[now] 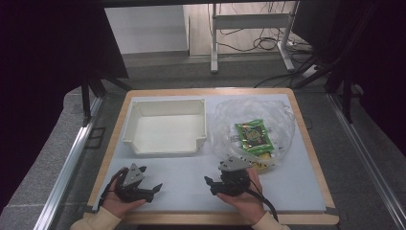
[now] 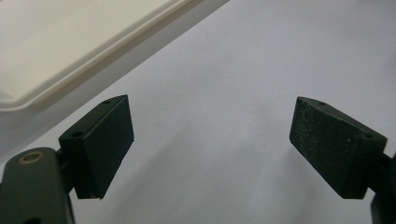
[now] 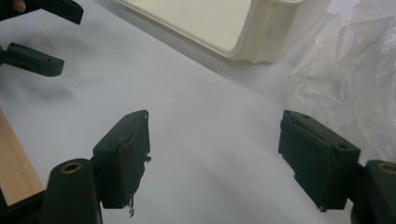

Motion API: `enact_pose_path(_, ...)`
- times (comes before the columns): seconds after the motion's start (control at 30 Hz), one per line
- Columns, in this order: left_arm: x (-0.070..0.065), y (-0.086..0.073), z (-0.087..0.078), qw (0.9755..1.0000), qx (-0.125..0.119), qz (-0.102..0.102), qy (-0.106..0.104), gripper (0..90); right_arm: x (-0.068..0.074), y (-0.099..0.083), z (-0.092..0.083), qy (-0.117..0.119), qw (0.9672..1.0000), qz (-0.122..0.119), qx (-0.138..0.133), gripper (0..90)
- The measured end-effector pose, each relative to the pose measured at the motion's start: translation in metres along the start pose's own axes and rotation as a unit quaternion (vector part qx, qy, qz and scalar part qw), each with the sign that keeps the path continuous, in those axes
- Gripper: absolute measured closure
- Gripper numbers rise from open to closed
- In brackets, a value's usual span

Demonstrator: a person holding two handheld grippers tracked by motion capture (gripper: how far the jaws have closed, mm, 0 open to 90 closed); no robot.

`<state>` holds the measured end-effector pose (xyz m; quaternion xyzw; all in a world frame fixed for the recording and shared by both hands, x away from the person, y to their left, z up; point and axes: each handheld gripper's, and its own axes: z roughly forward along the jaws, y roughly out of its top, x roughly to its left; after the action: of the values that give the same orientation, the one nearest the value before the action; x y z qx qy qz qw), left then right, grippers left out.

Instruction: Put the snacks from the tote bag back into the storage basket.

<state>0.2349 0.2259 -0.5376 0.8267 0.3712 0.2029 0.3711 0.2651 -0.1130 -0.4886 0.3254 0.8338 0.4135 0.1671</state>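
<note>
So I'm sitting here watching the feeds and both hands are resting low at the near edge of the counter point(image 1: 306, 187), which is wearing a pale sheet over a wooden board. The left hand-held gripper point(image 1: 154, 190) is lying near the front left corner, pointing off to the right, and its jaws are standing wide apart with nothing between them. In the left gripper view I'm only seeing bare pale surface between the two black pads point(image 2: 100, 144), plus the rim of the white tray point(image 2: 70, 56) cutting across the upper left.

The right hand-held gripper point(image 1: 209, 184) is sitting near the front middle, aimed left toward the other one, and its jaws are gaping wide too, gripping nothing. In the right gripper view I'm looking across open counter, with the tray's corner up top and crinkled clear plastic running down the right side.

The thing closest to that right hand is the clear plastic bag point(image 1: 282, 120), which is lying on the right half of the counter, just beside the tray and touching nothing of the grippers as far as I can tell. A green snack packet point(image 1: 253, 135) is showing through it, with something yellowish under it near the bag's front edge that I can't make out properly.
</note>
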Motion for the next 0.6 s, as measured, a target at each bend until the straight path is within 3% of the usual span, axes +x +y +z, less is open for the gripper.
enact_pose_path(0.23,-0.001,0.000,-0.001,0.9999,-0.011,-0.005,0.002,13.6,-0.006,0.004,0.004,0.016,0.9998,0.015,0.005,26.0)
enact_pose_path(0.4,-0.002,-0.001,0.000,0.9998,-0.016,-0.012,0.005,13.5,-0.003,0.011,0.007,0.029,0.9996,0.001,0.006,25.7)
enact_pose_path(0.6,-0.004,0.001,0.003,0.9997,-0.018,-0.011,0.014,13.5,-0.007,0.013,0.005,0.040,0.9992,0.004,0.009,25.1)
